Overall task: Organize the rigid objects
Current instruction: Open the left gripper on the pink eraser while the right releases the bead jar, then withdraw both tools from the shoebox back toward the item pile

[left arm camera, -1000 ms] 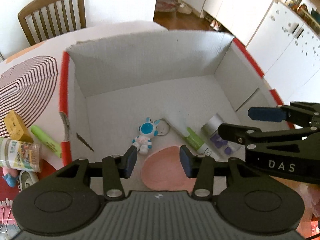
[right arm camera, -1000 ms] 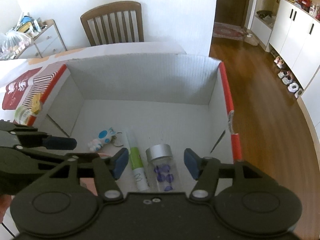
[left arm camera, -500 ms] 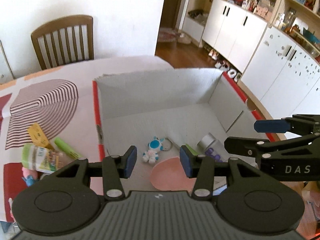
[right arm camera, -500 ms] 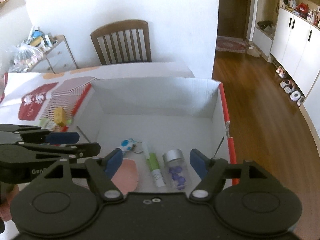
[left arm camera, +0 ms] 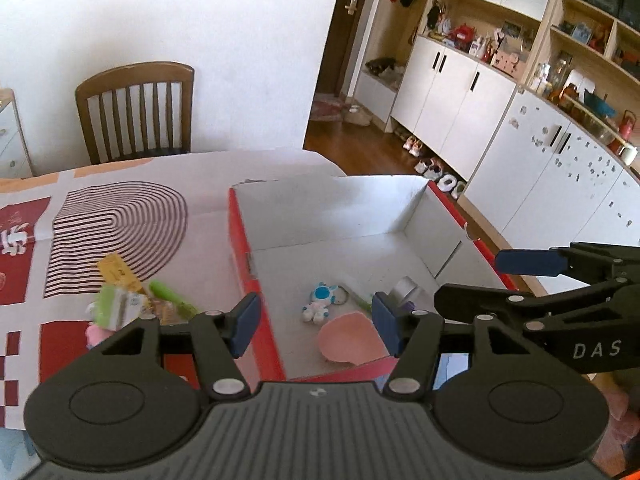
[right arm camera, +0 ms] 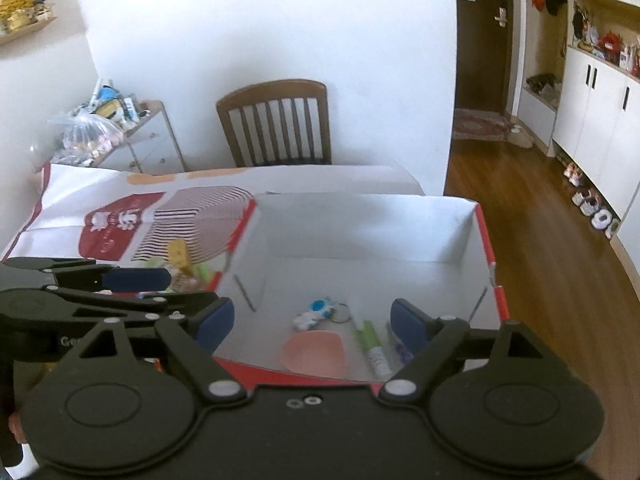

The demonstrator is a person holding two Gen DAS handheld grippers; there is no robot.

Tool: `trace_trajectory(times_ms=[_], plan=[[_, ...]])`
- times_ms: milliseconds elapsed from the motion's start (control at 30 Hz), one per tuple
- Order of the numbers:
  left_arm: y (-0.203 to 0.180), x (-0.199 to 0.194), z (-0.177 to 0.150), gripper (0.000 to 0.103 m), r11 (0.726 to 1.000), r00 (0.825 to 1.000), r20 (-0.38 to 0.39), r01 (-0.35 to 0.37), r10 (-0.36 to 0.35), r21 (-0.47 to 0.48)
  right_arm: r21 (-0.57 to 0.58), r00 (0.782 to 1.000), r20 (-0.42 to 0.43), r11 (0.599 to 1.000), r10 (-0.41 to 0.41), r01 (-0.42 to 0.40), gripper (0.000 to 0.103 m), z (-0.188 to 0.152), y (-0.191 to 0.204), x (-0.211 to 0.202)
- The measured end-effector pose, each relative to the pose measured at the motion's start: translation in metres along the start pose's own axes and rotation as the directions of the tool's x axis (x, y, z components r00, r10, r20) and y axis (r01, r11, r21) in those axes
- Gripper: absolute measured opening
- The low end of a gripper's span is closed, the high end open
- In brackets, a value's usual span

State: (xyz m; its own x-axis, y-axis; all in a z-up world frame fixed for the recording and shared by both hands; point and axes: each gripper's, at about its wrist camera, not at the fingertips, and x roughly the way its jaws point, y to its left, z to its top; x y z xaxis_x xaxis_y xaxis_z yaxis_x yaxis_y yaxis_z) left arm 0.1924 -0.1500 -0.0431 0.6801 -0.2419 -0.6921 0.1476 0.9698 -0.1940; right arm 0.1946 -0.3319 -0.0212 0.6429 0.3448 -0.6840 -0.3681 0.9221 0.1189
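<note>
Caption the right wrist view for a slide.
Open right gripper above a cardboard box holding a keychain figure, pink dish and green tube.

Inside the white-walled, red-edged cardboard box (right arm camera: 362, 232), low in the frame, a blue-and-white astronaut keychain (right arm camera: 314, 313) lies flat, ring to its right. Just below it sits a pink shell-shaped dish (right arm camera: 314, 352). Right of that, a green-and-white tube (right arm camera: 372, 346) lies lengthwise, and a silver-capped clear jar (left arm camera: 404, 290) with purple bits lies beside it. Left of the box, on the patterned cloth: a yellow block (left arm camera: 116, 272), green marker (left arm camera: 170, 296), labelled jar (left arm camera: 120, 308), blurred.
</note>
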Motion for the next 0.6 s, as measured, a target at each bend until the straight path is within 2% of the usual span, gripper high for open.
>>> trace_trajectory(times_ms=[167,300,400,533,600], plan=[[0.023,-0.021,-0.008,0.062,1.0,0.999,0.029,-0.023,0.023,0.009,-0.019,0.999,0.029,1.0,0.021,-0.02,0.091,-0.005,0.023,-0.009],[0.044,-0.037,-0.013,0.071,0.999,0.998,0.047,-0.037,0.037,-0.009,-0.032,0.998,0.049,0.999,0.037,-0.036,0.095,-0.012,0.042,-0.014],[0.061,-0.047,-0.017,0.072,0.999,0.997,0.059,-0.048,0.049,-0.02,-0.052,0.997,0.066,0.998,0.044,-0.041,0.099,-0.018,0.057,-0.016],[0.079,-0.059,-0.023,0.078,0.998,0.996,0.074,-0.057,0.057,-0.015,-0.06,0.997,0.057,0.997,0.056,-0.052,0.1,-0.026,0.076,-0.013],[0.089,-0.063,-0.025,0.079,0.998,0.995,0.081,-0.056,0.058,-0.024,-0.056,0.997,0.056,0.997,0.059,-0.056,0.101,-0.03,0.085,-0.012]])
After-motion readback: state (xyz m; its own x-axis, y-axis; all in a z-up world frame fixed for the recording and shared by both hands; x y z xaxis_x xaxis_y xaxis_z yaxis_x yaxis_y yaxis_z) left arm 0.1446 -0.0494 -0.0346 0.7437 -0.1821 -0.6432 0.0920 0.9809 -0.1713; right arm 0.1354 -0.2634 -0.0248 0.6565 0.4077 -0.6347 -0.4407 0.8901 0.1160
